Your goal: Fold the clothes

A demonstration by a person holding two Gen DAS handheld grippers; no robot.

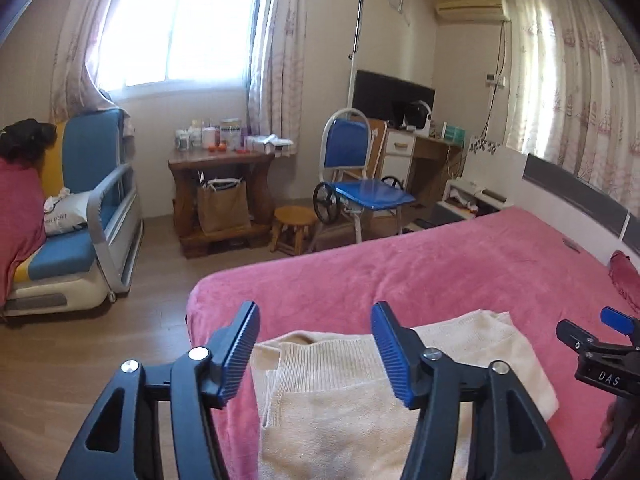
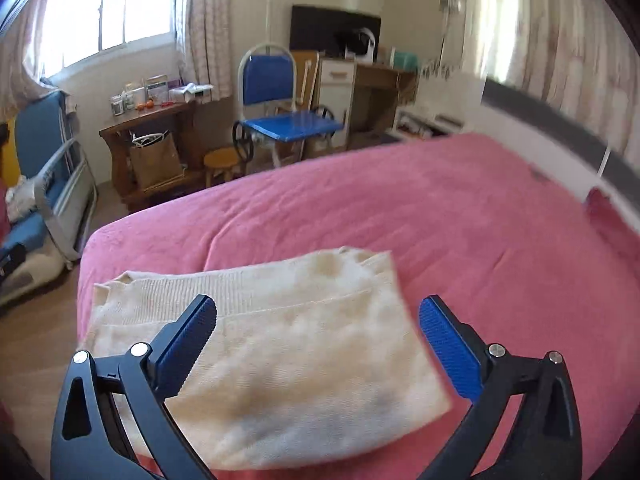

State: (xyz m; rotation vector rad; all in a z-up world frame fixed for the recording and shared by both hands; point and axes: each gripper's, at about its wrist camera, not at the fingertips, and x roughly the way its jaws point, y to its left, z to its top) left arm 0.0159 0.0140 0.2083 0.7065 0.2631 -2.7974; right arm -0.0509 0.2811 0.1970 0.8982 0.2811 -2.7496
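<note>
Inspecting the bed (image 2: 440, 216), I found the cream knitted sweater (image 2: 280, 360) lying near the foot corner of the pink cover, already folded into a compact rectangle with its ribbed band turned over the top. You had brought the fold to what looked like a finished state: the edges sat roughly square and no sleeve trailed loose in either view. Whether a final half-fold or smoothing was still intended could not be told. No other garment awaiting folding was visible on the bed.

Your left gripper (image 1: 316, 352) was raised above the sweater, pointing forward and somewhat downward, its blue pads spread wide with nothing between them; the cloth lay below, apart from the pads. Your right gripper (image 2: 318, 344) was held likewise above the sweater's nearer portion, tilted downward, jaws spread fully and empty. In the left wrist view its tip appeared at the right edge, level with the left one and well apart from it. Neither tool touched the fabric.
</note>
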